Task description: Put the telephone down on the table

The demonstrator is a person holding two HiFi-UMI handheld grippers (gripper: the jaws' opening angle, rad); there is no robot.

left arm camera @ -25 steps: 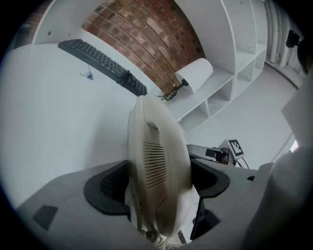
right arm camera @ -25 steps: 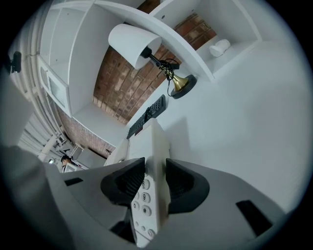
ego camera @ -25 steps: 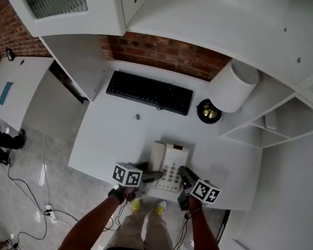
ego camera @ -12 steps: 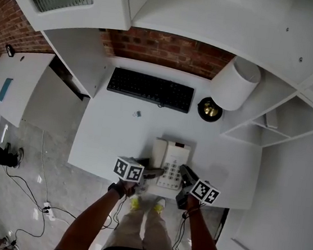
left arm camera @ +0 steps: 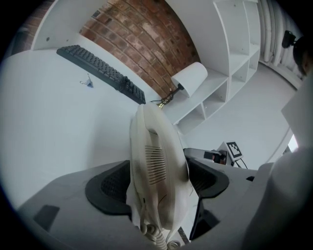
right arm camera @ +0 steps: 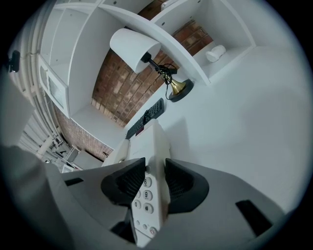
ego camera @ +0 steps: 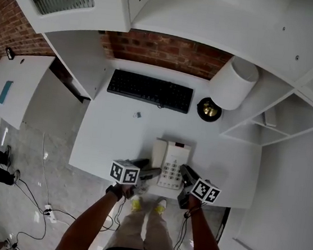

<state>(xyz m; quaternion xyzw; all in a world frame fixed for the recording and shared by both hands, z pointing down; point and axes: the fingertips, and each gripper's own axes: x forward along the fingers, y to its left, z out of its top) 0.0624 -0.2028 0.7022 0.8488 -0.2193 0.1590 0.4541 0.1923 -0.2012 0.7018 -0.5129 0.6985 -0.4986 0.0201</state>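
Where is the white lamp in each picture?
Head view: the lamp is at upper right, just right of the black keyboard.
Left gripper view: the lamp is above the middle, right of the keyboard's end.
Right gripper view: the lamp is near the top, above the keyboard.
Shared landmark: the black keyboard, which is always next to the lamp.

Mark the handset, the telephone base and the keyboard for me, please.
handset (left arm camera: 156,163): left gripper view, on its ribbed grille.
telephone base (right arm camera: 152,139): right gripper view, on the bare casing above the number keys.
keyboard (ego camera: 150,91): head view, middle of the key field.
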